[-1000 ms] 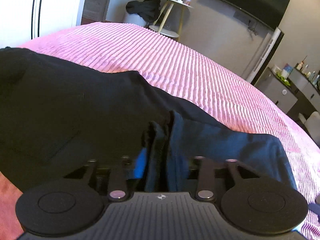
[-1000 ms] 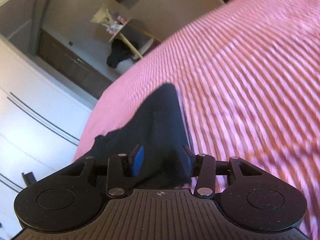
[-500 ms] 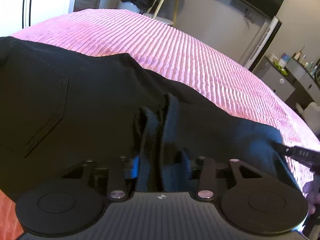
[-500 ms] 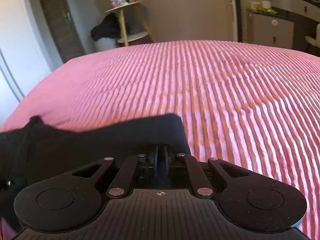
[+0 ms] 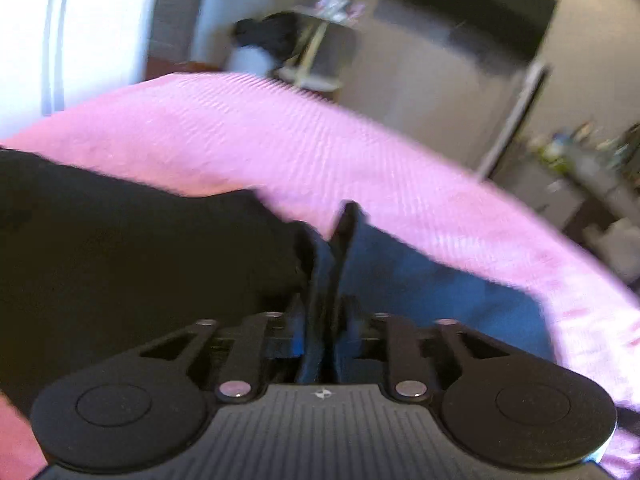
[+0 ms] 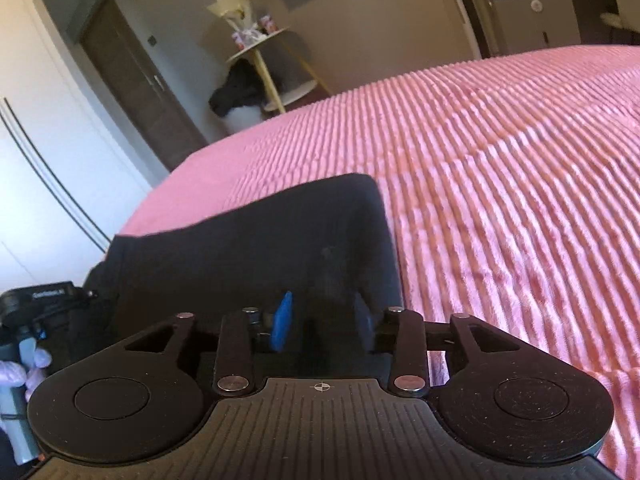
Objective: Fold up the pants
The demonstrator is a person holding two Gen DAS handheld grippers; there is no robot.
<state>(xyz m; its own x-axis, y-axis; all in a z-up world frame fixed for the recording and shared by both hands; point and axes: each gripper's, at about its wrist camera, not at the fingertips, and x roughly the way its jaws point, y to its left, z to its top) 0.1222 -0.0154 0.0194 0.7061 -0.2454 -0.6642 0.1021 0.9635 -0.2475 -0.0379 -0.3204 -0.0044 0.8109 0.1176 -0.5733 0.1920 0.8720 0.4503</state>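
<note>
Dark navy pants [image 5: 140, 260] lie on a pink ribbed bedspread [image 5: 280, 148]. In the blurred left wrist view my left gripper [image 5: 324, 312] is shut on a bunched fold of the pants fabric that stands up between the jaws. In the right wrist view the pants [image 6: 256, 248] lie flat with a squared edge at the right. My right gripper [image 6: 322, 322] is open over that cloth, its blue-padded fingers [image 6: 282, 326] apart, holding nothing. The left gripper body [image 6: 36, 300] shows at the far left of that view.
The pink bedspread [image 6: 500, 184] stretches right and far of the pants. Beyond the bed stand a small round side table [image 6: 260, 44] with dark clothes beneath it, white wardrobe doors [image 6: 44, 152], a wall television [image 5: 468, 16] and a low cabinet [image 6: 532, 20].
My right gripper was shut on the pants edge half a second ago; it has opened and the cloth lies on the bed. My left gripper has closed tighter on its fold and is moving.
</note>
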